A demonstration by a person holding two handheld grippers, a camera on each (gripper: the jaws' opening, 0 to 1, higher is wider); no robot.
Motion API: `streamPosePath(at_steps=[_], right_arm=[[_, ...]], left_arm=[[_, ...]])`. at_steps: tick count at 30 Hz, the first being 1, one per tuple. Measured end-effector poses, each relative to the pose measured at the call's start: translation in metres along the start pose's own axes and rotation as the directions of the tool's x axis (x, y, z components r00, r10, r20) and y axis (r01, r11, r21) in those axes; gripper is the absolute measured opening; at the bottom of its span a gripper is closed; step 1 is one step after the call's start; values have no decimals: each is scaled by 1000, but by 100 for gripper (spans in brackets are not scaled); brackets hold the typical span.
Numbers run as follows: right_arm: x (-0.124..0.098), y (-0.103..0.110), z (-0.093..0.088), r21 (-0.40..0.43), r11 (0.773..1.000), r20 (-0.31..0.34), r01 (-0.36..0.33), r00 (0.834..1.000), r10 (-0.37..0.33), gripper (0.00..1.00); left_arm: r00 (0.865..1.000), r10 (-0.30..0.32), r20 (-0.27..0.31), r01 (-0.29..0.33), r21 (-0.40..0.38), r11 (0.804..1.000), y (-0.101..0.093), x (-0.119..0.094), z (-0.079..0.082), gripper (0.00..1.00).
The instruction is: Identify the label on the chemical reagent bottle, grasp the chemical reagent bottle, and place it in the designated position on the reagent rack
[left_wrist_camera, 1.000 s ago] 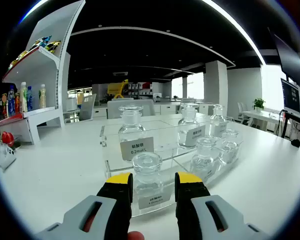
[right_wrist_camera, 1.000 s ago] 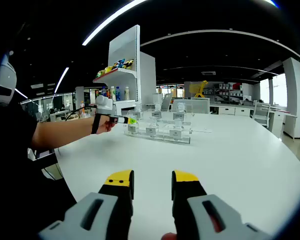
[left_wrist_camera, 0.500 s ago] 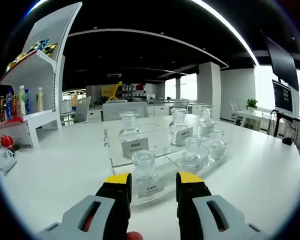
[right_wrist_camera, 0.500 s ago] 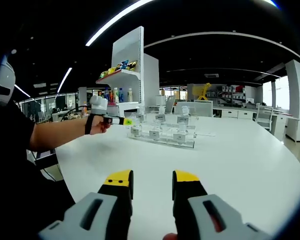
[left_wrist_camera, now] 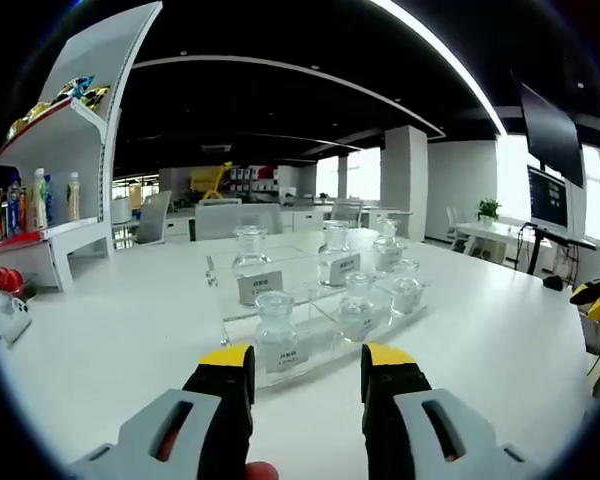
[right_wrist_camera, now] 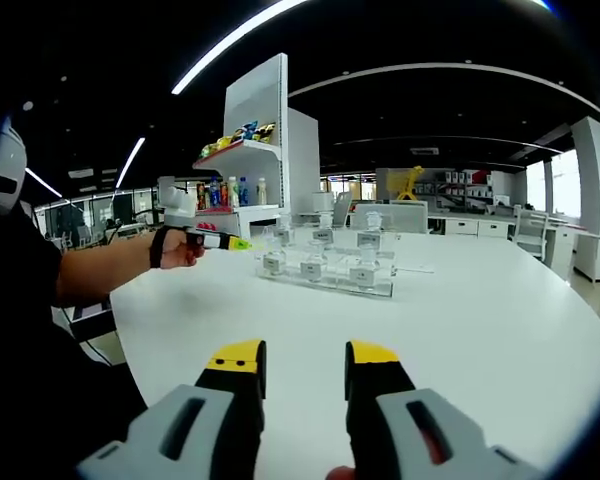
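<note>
Six clear glass reagent bottles are standing in the transparent reagent rack (left_wrist_camera: 310, 320) at the centre of the left gripper view, three on the raised back row and three on the lower front row. The nearest bottle (left_wrist_camera: 277, 335) is sitting just above the gap between the jaws of the left gripper (left_wrist_camera: 307, 362), which is spread wide and holding nothing, short of the rack. In the right gripper view the right gripper (right_wrist_camera: 303, 358) is also standing open and empty at the bottom centre, over the bare white table (right_wrist_camera: 460, 330), well apart from the rack (right_wrist_camera: 325, 268) in the middle distance. At left centre of that view a person's hand (right_wrist_camera: 177, 250) is pointing the left gripper (right_wrist_camera: 228, 243) toward the rack.

The bottles are looking rigid, smooth and breakable, probably fairly heavy for their size if filled, with loose-seeming glass stoppers. A pinch across the round body below the shoulder seems safest; gripping the stopper would likely lift it off.

Each bottle is carrying a white label. The back-left label (left_wrist_camera: 260, 286) and the front one are showing dark characters, but the print is too small to read. In the upper left, a white shelf unit (left_wrist_camera: 75, 120) is holding coloured drink bottles.
</note>
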State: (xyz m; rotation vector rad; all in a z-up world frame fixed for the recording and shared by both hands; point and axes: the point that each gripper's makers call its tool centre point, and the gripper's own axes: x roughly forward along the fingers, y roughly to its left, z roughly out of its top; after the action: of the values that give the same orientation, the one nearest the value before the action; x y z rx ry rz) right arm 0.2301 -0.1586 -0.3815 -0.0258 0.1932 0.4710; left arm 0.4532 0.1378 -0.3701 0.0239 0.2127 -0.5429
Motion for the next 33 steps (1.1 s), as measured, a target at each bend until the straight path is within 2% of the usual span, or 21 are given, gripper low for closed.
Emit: streamPosePath(at_steps=[8, 11, 14, 25, 29, 33], right_arm=[[3, 1, 0, 4, 1000, 0, -3, 1000, 3, 32], [4, 3, 1, 2, 1000, 2, -9, 1000, 9, 32], [4, 4, 2, 0, 1000, 3, -11, 1000, 11, 33], [7, 8, 5, -8, 1000, 5, -22, 1000, 22, 33], [8, 10, 8, -13, 1000, 8, -25, 1000, 25, 33], [9, 11, 8, -16, 1000, 4, -27, 1000, 27, 33]], left_arm=[[1000, -26, 1, 26, -6, 1000, -1, -23, -1, 45], [1000, -30, 0, 30, -4, 1000, -7, -32, -4, 46], [1000, -31, -4, 31, -16, 999, -4, -43, -8, 46], [998, -60, 27, 60, -34, 998, -11, -86, -1, 47], [996, -68, 57, 71, -57, 996, -14, -102, 2, 47], [997, -61, 52, 64, -54, 997, -13, -111, -2, 47]])
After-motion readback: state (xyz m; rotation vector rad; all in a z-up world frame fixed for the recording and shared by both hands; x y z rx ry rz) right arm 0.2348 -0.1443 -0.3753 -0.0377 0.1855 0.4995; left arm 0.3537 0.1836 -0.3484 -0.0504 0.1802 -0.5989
